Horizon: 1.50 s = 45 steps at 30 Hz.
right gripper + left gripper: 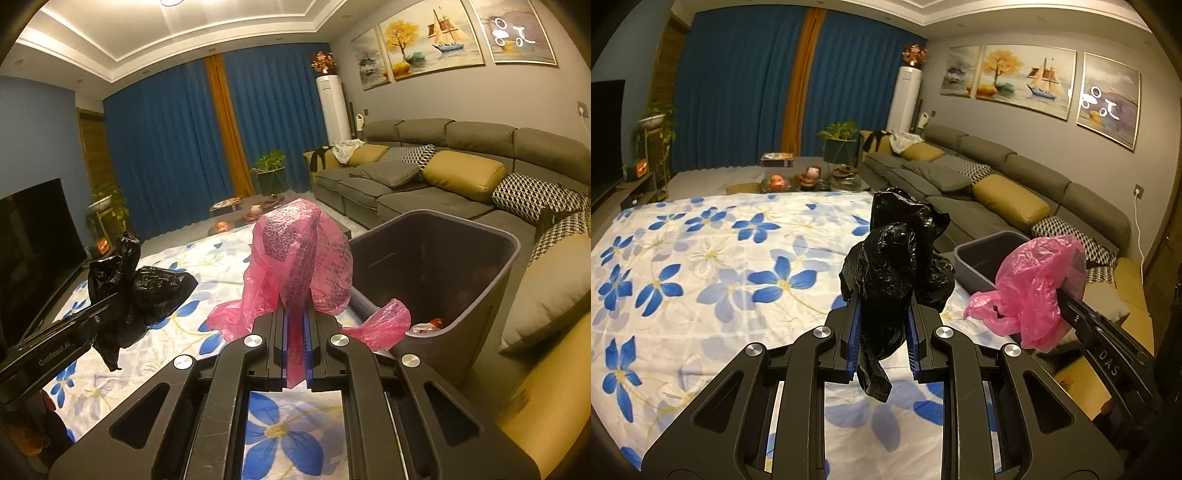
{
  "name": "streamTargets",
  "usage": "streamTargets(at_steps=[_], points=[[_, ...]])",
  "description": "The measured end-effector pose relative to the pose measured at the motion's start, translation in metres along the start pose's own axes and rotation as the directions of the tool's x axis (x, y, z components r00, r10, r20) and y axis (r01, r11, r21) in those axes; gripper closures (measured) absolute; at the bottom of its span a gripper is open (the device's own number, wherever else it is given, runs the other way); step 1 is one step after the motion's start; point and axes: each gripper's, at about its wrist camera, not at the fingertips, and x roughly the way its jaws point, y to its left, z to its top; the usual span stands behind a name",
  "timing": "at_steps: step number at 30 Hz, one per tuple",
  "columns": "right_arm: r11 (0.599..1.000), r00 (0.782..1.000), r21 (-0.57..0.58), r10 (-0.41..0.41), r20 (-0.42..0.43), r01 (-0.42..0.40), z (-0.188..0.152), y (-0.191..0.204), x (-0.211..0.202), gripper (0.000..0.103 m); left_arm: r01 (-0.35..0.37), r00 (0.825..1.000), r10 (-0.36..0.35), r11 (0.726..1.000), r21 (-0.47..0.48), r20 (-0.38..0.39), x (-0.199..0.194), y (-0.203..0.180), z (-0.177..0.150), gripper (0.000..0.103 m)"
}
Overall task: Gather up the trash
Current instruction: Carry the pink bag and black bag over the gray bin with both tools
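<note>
My left gripper (882,299) is shut on a crumpled black plastic bag (897,258), which bulges above the blue pads and hangs a tail below them. In the right wrist view the same black bag (144,291) and left gripper (110,301) show at the left. My right gripper (295,314) is shut on a pink plastic bag (299,258) printed with dark text. That pink bag (1034,291) appears at the right of the left wrist view, just in front of a dark grey bin (982,258). The bin (491,266) stands open right of the pink bag, with some trash at its bottom.
Both grippers hover over a table covered with a white cloth with blue flowers (701,266). A grey sofa with mustard cushions (461,177) runs along the right wall. A television (33,251) stands left. Small ornaments and a potted plant (838,144) sit beyond the table.
</note>
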Motion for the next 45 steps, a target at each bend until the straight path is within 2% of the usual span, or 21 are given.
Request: streamTargets(at_steps=[12,26,45], points=[[0.996,0.997,0.050,-0.073,0.003,0.073,0.005,-0.022,0.006,0.095,0.084,0.996,-0.084,0.994,0.063,-0.011,0.035,-0.041,0.012,0.083],[0.982,0.986,0.091,-0.166,0.032,0.163,0.019,-0.041,0.016,0.095,0.183,0.983,-0.180,0.975,0.126,-0.036,0.081,-0.088,0.028,0.083],[0.970,0.975,0.097,-0.223,-0.021,0.224,0.025,-0.047,0.044,0.095,0.254,0.966,-0.243,0.955,0.151,-0.088,0.124,-0.112,0.040,0.083]])
